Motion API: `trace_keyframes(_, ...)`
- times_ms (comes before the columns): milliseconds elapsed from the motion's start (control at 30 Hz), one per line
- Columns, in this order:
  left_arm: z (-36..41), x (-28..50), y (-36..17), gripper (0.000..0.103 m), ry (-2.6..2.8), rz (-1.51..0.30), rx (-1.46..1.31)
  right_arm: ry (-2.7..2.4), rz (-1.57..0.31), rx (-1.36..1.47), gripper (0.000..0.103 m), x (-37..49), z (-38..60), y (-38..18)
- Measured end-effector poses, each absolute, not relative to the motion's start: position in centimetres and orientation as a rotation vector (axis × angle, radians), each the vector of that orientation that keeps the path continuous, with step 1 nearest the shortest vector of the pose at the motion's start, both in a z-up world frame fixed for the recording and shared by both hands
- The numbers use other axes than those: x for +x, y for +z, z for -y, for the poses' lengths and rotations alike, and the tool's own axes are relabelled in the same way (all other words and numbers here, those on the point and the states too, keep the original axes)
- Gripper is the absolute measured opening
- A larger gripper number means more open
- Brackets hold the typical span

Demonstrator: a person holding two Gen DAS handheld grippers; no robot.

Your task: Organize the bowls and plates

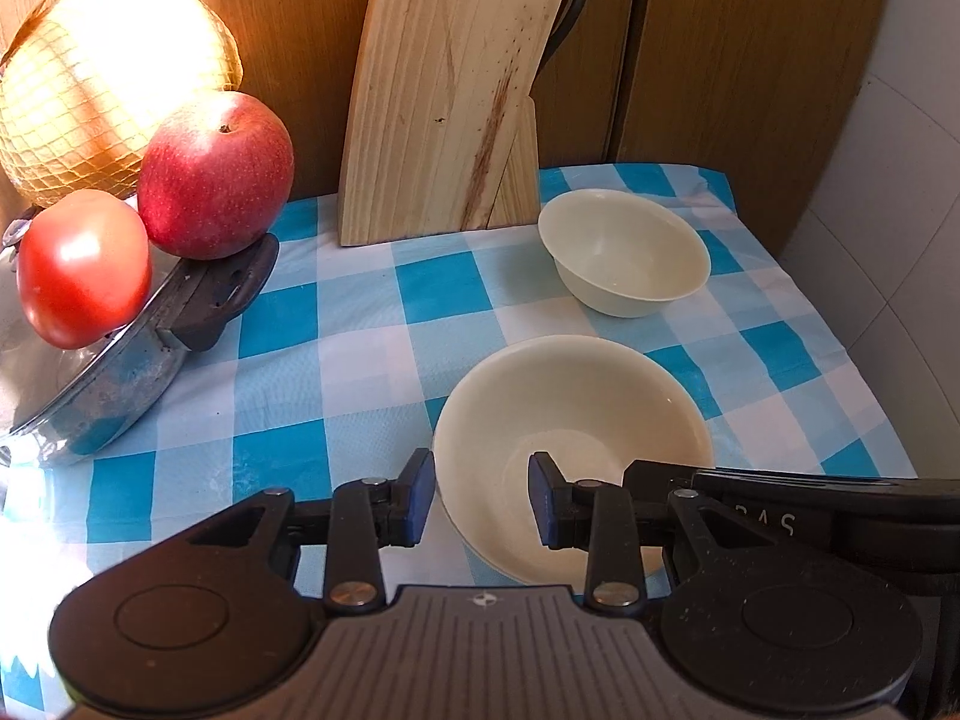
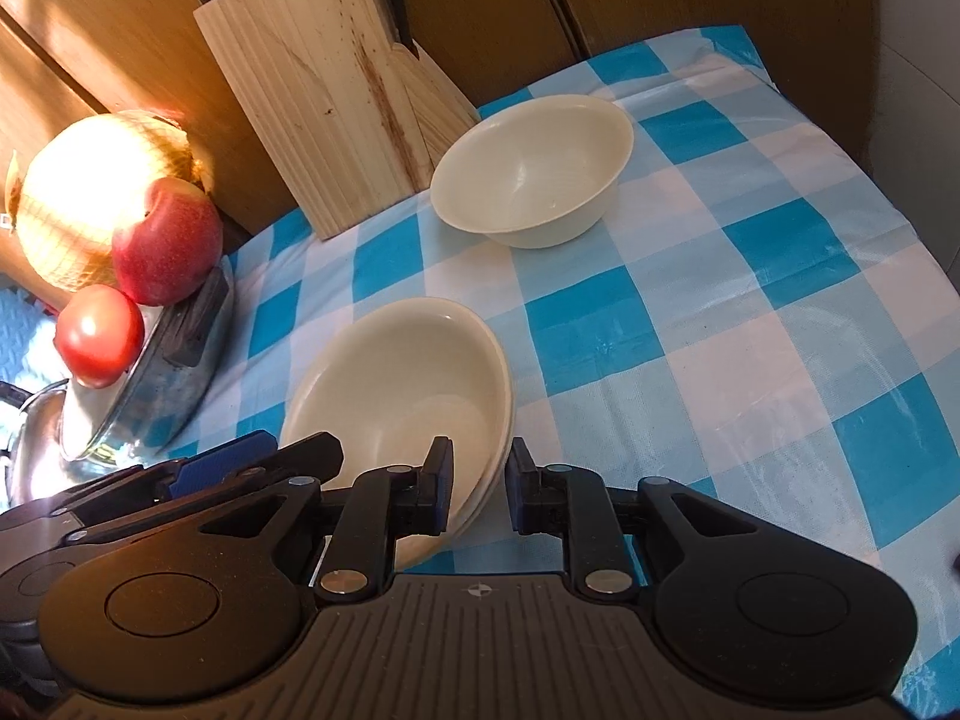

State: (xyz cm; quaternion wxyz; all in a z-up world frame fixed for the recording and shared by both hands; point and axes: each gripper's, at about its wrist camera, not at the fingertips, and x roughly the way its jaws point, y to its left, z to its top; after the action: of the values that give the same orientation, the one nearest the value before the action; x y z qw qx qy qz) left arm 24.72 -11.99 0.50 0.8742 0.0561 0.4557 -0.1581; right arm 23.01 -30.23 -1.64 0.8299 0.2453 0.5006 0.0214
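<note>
Item: stacked plates (image 2: 414, 384), two by the look of the doubled rim, near the bench's (image 2: 750, 312) front edge, empty. My left tool (image 1: 481, 498) is part open, straddling the near-left rim, gripping nothing; one finger sits inside the dish, the other outside. My right tool (image 2: 478, 492) is part open too, its fingers either side of the right rim, not closed on it. Item: bowl (image 2: 531, 171), upright, empty, toward the back edge beside the knife block (image 2: 336, 114). Item: pot (image 1: 114, 384) at the left edge, lidded, with a tomato (image 1: 84, 267), an apple (image 1: 216, 174) and a netted melon (image 1: 114, 84) piled on top. Risks, as I judge them: a shallow pinch may take only the top plate, or let the glazed rim slip; two tools closing unevenly could tilt the stack; a wide swing left could topple the fruit.
</note>
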Motion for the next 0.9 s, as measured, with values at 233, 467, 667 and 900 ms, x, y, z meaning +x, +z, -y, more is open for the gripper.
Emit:
trace_keyframes(233, 11.7, 25.3, 0.5, 0.027, -0.319, -0.964, 0.070, 0.007, -1.022, 0.538, 0.037, 22.9, 31.5, -1.3)
trace_keyframes(467, 11.7, 25.8, 1.7, 0.028, -0.287, -0.926, 0.064, -0.027, -0.973, 0.567, 0.042, 22.6, 33.4, -0.3)
trace_keyframes(667, 13.2, 26.8, 2.7, 0.029, -0.262, -0.871, 0.109, -0.075, -0.933, 0.572, 0.043, 23.2, 34.7, 0.1)
trace_keyframes(900, 14.9, 27.9, 2.4, 0.029, -0.277, -0.867, 0.151, -0.085, -0.896, 0.579, 0.045, 24.4, 35.1, 0.7)
